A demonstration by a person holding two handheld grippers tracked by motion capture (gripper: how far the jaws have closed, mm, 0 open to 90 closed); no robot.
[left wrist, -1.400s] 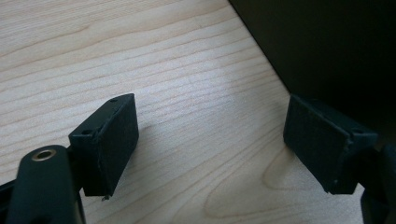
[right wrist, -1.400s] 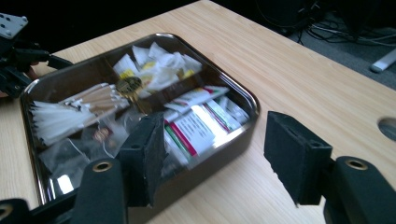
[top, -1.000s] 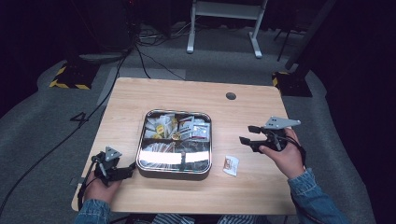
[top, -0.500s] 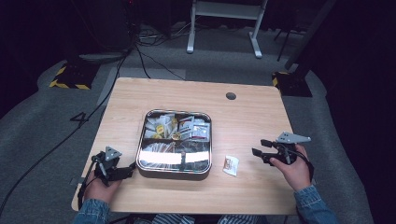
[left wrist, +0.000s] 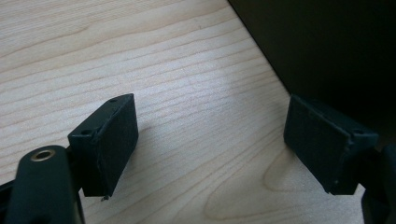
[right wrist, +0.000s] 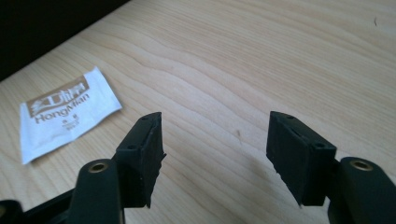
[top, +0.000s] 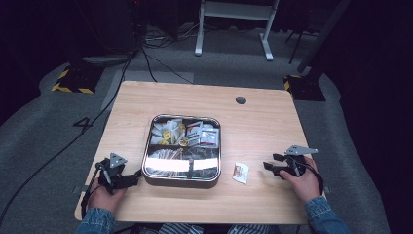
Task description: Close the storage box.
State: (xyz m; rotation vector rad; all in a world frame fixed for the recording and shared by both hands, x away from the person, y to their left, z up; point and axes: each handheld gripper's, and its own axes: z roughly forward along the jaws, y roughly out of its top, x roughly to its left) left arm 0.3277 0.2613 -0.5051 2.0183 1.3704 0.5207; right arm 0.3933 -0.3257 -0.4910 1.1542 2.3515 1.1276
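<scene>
Near desk edge, right hand-held gripper (top: 273, 167): jaws wide apart, nothing between them, low over the desk (top: 263, 126).
Left hand-held gripper (top: 127, 180): jaws parted, empty, just beside the tin.
Sachet (top: 240, 172): flat on the desk, between right gripper and tin.
Tin (top: 182, 175): mid-desk, packets inside.

Bare table (top: 263, 126) between right gripper (top: 271, 162) and sachet (top: 240, 172): passage free. Tin (top: 184, 146) blocks centre (left gripper (top: 137, 178) just beside its near-left corner). Far table strip open.
</scene>
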